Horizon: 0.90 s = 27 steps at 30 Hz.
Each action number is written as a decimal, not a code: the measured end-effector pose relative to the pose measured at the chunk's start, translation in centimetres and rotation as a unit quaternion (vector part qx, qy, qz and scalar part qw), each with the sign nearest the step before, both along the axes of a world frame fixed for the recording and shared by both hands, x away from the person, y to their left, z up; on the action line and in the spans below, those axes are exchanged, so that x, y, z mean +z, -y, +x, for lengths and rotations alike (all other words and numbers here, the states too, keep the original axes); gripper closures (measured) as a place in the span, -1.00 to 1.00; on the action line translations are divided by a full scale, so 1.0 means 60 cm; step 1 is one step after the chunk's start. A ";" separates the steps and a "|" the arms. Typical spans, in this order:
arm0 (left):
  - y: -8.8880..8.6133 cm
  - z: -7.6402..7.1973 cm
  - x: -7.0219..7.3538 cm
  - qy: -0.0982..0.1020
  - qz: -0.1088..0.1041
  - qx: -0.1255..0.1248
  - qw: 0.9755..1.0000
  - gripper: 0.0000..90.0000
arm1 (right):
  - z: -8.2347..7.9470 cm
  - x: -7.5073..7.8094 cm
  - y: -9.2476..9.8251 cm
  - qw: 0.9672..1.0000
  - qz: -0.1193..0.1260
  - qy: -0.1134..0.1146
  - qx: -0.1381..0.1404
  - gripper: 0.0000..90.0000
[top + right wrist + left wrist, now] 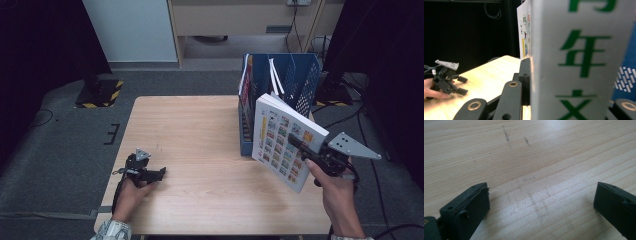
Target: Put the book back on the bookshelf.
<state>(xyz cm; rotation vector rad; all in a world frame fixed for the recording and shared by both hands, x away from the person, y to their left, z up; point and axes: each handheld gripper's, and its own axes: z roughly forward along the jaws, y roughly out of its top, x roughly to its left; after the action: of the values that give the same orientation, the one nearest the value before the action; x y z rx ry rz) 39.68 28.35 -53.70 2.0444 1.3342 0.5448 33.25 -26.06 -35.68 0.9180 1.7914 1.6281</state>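
Note:
My right gripper (298, 145) is shut on a thick white book (280, 142) with a grid of colourful pictures on its cover. It holds the book tilted in the air over the table's right side, just in front of a blue file rack (300, 75). In the right gripper view the book's spine (579, 62), printed with green characters, stands between the jaws of the right gripper (574, 96). My left gripper (157, 174) rests on the wooden table (200, 130) at the front left. The left gripper (541, 202) is open, with bare wood between its jaws.
The blue rack holds a couple of upright books or folders (245, 80) and stands at the table's far right. Grey carpet surrounds the table, and a yellow-black striped base (100, 95) stands at the back left. The left gripper (461, 86) is far off across the table.

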 end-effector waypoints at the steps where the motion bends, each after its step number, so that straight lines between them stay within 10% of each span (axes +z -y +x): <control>1: 0.000 0.000 0.000 0.000 0.000 0.000 1.000 -1.00 | 0.000 0.006 0.002 1.000 0.001 0.000 -0.002 0.65; 27: 0.000 0.000 0.000 0.000 0.000 0.000 1.000 -1.00 | 0.021 0.076 0.063 0.996 0.006 -0.003 -0.091 0.65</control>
<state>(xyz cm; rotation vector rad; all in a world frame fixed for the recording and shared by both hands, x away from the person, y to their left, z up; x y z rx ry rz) 39.68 28.35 -53.70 2.0441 1.3346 0.5447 34.51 -29.86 -31.11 1.0602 1.6521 1.5235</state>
